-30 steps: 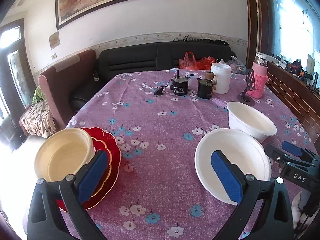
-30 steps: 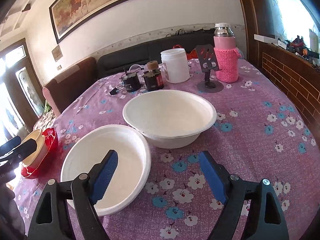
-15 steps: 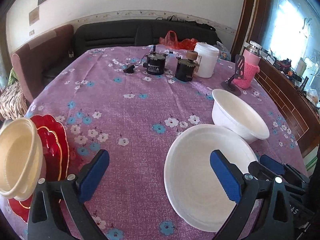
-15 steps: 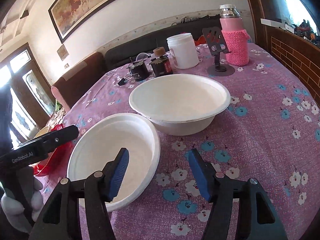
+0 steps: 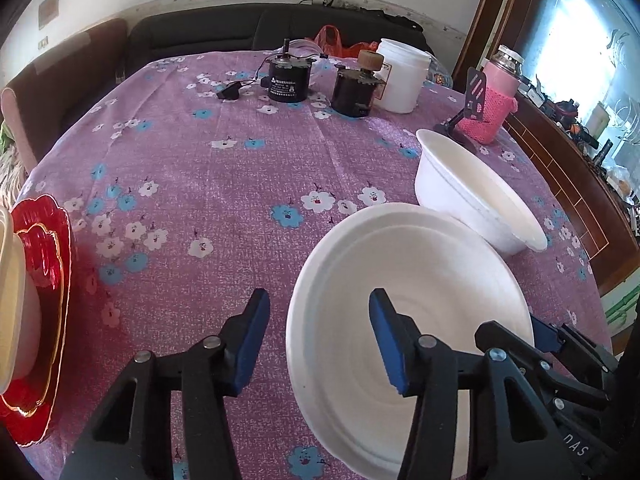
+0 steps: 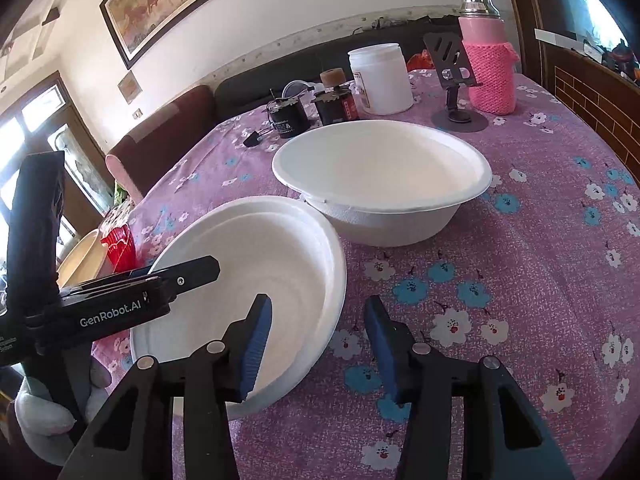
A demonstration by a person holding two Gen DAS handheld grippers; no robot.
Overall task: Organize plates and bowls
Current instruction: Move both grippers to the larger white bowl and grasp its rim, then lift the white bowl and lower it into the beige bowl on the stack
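White foam plate (image 5: 408,304) is sitting with its rim between both closing grippers' fingers, left gripper (image 5: 318,338) and right gripper (image 6: 318,350), still apart, suggesting a two-handed lift.

Both tools narrowed and now straddle the white plate's (image 5: 404,292) rims.

left wrist view: looks forward and steeply down along its fingers, close over the near white plate (image 5: 408,320), facing the sofa end of the table | right wrist view: same facing, close above the plate's (image 6: 248,304) right rim | shared: plate, white bowl (image 5: 476,196) (image 6: 380,184), purple floral tablecloth (image 5: 224,184) (image 6: 540,248), each other's gripper
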